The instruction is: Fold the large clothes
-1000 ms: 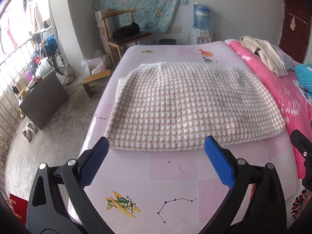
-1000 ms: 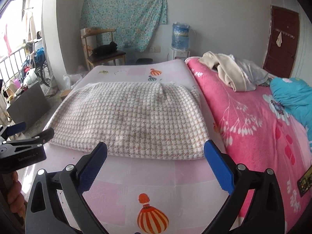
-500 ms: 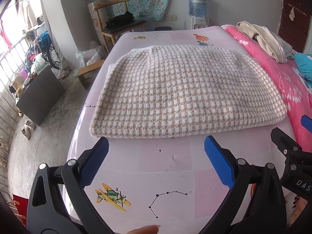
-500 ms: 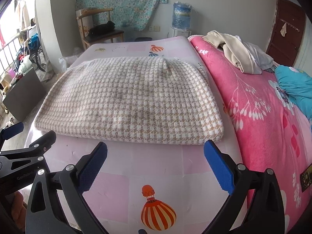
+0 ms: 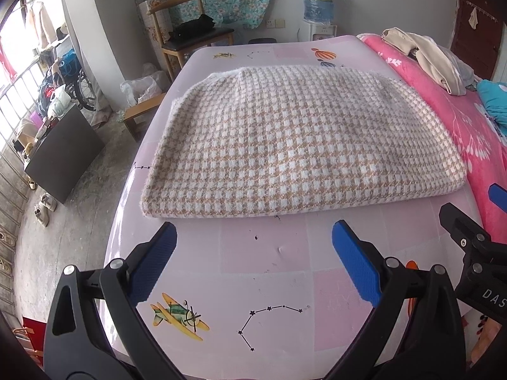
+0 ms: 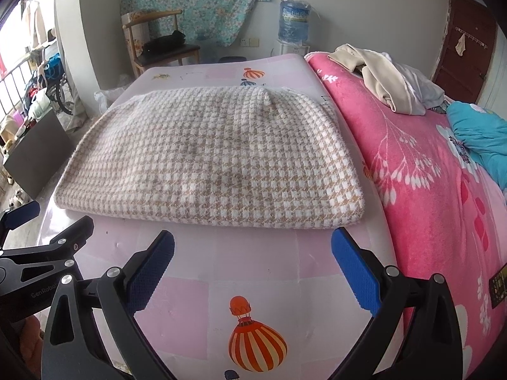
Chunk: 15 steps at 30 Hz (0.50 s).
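Left wrist view: the folded knit (image 5: pixel 298 145) lies mid-frame on the bed (image 5: pixel 263 272), with the left gripper (image 5: pixel 253 253) empty below its near edge, fingers wide apart. In the right wrist view the right gripper (image 6: pixel 253 253) is likewise spread and empty. The risk, I judge: pinching only the top layer would peel the thick fold open; uneven lifting would skew it.

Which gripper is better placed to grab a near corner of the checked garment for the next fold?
Probably the right gripper: it is open and the checked garment has its near right corner just ahead of one finger. The left gripper faces mid-edge.
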Available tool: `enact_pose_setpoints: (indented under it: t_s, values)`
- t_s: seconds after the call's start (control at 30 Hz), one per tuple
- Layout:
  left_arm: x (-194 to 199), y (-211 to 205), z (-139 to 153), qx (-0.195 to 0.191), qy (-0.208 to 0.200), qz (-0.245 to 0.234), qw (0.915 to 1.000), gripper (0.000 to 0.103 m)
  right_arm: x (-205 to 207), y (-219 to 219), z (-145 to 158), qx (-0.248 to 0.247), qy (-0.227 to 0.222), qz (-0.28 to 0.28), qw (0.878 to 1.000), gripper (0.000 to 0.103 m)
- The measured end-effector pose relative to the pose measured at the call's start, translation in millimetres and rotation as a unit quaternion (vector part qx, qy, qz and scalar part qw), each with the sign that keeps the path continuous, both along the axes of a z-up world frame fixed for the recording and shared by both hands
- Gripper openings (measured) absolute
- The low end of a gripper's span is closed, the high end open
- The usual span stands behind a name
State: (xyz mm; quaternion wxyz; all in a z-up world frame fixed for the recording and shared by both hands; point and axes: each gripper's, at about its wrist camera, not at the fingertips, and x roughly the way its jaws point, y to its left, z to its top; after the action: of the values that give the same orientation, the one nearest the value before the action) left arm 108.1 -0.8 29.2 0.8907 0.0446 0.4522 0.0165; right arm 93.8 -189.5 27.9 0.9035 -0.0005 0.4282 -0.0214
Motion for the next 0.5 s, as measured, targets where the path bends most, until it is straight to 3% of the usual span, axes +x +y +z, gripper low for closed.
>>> enact_pose_setpoints:
  t_s: [0.5]
  values:
    - [0.4,-2.3,-2.5,-0.013,0.009,-0.006,0.9999,0.095,-0.6,1.0,-3.0,-0.003,0.004,0.000,1.000,0.097]
